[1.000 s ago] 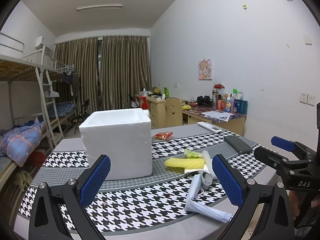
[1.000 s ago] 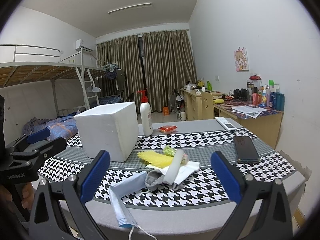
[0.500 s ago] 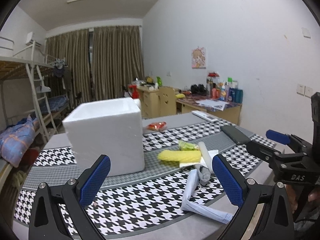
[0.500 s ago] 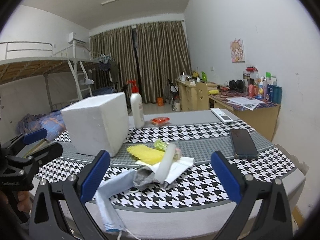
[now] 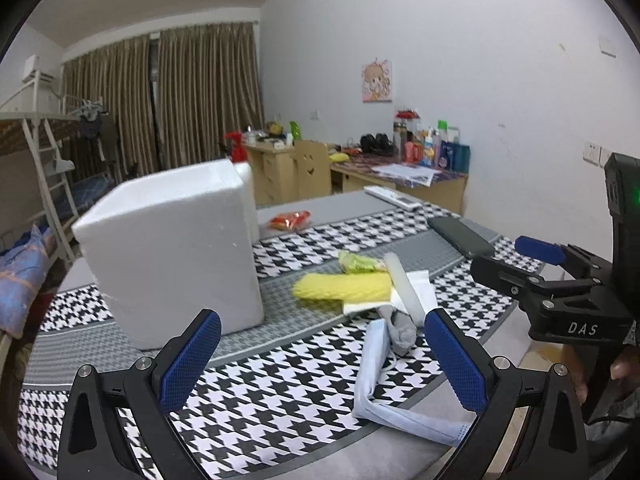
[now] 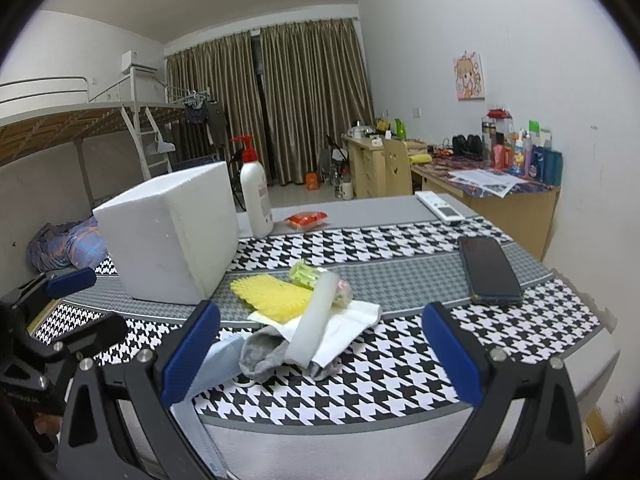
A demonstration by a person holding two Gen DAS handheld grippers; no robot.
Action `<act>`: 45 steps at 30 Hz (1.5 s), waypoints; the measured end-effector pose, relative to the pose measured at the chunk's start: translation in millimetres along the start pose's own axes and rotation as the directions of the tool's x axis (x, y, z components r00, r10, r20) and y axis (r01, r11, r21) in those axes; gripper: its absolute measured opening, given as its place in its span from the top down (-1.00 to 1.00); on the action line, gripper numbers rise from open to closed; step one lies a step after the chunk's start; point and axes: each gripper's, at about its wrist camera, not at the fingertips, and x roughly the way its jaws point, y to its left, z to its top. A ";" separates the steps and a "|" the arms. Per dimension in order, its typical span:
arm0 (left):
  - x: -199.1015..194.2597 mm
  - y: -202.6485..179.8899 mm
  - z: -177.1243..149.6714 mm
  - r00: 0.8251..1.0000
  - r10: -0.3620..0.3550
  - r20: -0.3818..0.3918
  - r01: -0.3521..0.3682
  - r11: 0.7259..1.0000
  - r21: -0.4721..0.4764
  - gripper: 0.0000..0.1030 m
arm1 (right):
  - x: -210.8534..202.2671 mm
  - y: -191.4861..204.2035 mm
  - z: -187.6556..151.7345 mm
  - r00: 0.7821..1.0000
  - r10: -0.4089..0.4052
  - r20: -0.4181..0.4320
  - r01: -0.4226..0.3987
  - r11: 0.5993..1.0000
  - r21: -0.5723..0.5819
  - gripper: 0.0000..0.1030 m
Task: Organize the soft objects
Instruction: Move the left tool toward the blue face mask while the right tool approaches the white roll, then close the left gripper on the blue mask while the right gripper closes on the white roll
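A pile of soft things lies on the houndstooth table: a blue face mask [image 5: 378,384] [image 6: 212,364], a grey sock [image 5: 400,328] [image 6: 260,354], a white foam stick [image 5: 404,286] [image 6: 316,324], a white cloth [image 6: 348,320], a yellow sponge [image 5: 344,286] [image 6: 270,296] and a green packet [image 5: 356,263] [image 6: 304,274]. A white foam box [image 5: 172,248] [image 6: 168,236] stands to their left. My left gripper [image 5: 322,360] is open and empty, short of the mask. My right gripper [image 6: 320,356] is open and empty, just before the sock.
A black phone [image 6: 490,270] [image 5: 460,236] lies on the right of the table. A white pump bottle [image 6: 256,192], a red packet [image 6: 306,219] and a remote [image 6: 438,206] are at the back. Desks and a bunk bed stand beyond.
Both grippers have moved forward and lower toward the pile, which now looks larger. The left view has swung so the foam box sits further left. Both stay open.
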 end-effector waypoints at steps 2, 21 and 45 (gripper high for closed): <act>7.3 -1.5 -2.0 1.000 -0.002 -0.025 0.002 1.000 0.005 -0.98 | 4.8 -1.1 -1.8 1.000 -0.004 -0.014 0.004 1.000 0.003 -0.98; 49.6 -17.9 -21.9 0.980 -0.030 -0.197 0.036 0.999 0.030 -0.98 | 42.6 -3.9 -10.3 0.991 0.017 -0.133 -0.015 1.000 0.018 -0.91; 75.5 -12.6 -37.0 0.945 -0.030 -0.327 0.031 1.000 0.000 -0.17 | 92.2 1.1 -14.5 0.953 0.076 -0.293 -0.065 0.997 0.049 0.15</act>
